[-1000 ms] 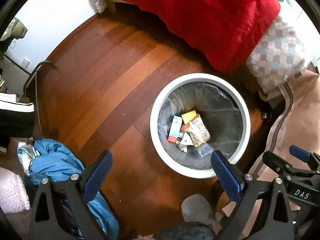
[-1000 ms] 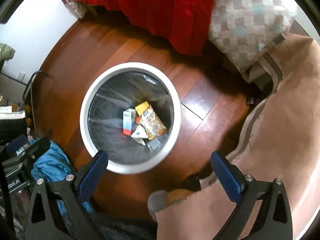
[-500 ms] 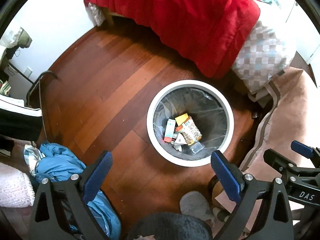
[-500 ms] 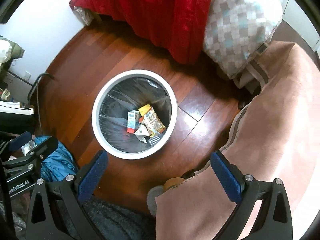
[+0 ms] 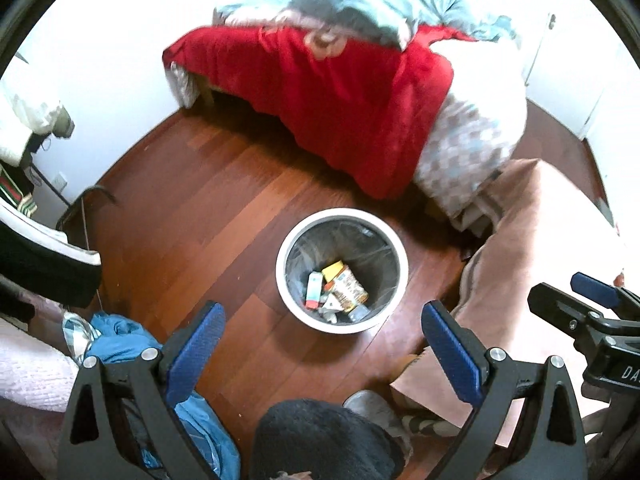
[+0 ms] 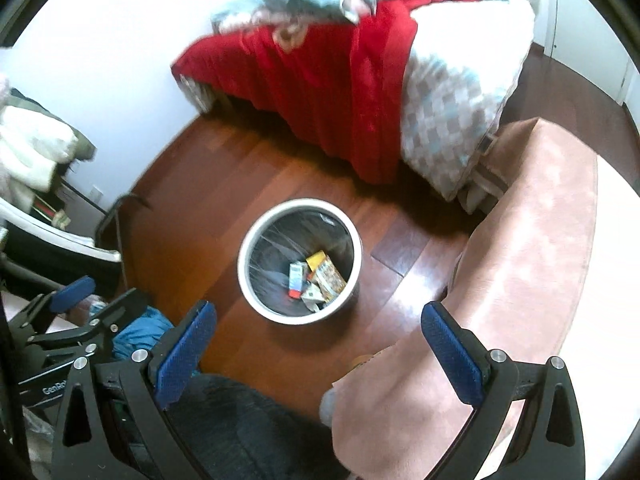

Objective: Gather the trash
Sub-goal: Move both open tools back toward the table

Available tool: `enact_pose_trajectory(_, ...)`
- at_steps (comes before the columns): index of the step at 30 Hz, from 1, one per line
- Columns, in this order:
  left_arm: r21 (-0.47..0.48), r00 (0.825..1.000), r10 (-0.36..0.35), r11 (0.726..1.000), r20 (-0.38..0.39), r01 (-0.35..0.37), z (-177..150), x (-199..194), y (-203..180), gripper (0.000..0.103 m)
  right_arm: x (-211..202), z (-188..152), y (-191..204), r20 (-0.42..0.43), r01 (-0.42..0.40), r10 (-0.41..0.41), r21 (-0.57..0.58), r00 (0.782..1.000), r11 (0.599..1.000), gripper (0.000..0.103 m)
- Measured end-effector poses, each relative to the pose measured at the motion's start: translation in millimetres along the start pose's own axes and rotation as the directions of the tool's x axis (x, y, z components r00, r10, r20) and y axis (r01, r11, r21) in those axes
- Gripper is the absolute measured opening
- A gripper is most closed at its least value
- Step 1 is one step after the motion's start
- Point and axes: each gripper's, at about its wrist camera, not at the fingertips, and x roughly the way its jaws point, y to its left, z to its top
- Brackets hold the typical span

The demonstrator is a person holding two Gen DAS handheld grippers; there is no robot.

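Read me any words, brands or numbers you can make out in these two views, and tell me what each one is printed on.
"DA", cut off by the frame edge: on the right gripper body, left wrist view.
"GenRo", cut off by a finger: on the left gripper body, right wrist view.
Print on the packets in the trash bin: too small to read.

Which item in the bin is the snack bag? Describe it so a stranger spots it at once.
Start at the red blanket draped over the bed, then drop to the white trash bin on the wood floor. Among its wrappers, the snack bag is the largest piece, speckled tan, beside a plain yellow packet.

A home bedroom: bed (image 5: 340,92) with red blanket (image 5: 320,92), wooden floor (image 5: 200,208)
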Motion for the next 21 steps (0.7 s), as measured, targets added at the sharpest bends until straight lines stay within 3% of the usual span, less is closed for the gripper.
enact_pose_trajectory(6,0.042,0.997,0.01,0.999,0.083,-0.014,-1.7,-43.5,-30.7,0.1,-69.6,-16.9,-20.3,0.095,-0.115,0.107,0.078,0.99,0.99,0.103)
enact_pose_trajectory(11,0.108,0.991,-0.027,0.994,0.13,0.013,-6.5,-52.8,-83.4,0.1,-114.7,-44.7,-69.2,0.156,-0.119,0.092,0.171,0.983,0.978,0.103)
enact_pose_trajectory(16,0.213,0.995,-0.083,0.975,0.061,0.069,-20.5,-22.9,-171.7,0.1,-138.3,-78.1,-158.9,0.144,-0.015,-0.032,0.314,0.989,0.949,0.103)
enact_pose_trajectory(21,0.34,0.991,-0.131,0.93,-0.041,0.137,-39.7,18.3,-284.8,0.1,-159.2,-115.6,-290.9,0.055,0.169,-0.226,0.502,0.972,0.848,0.103)
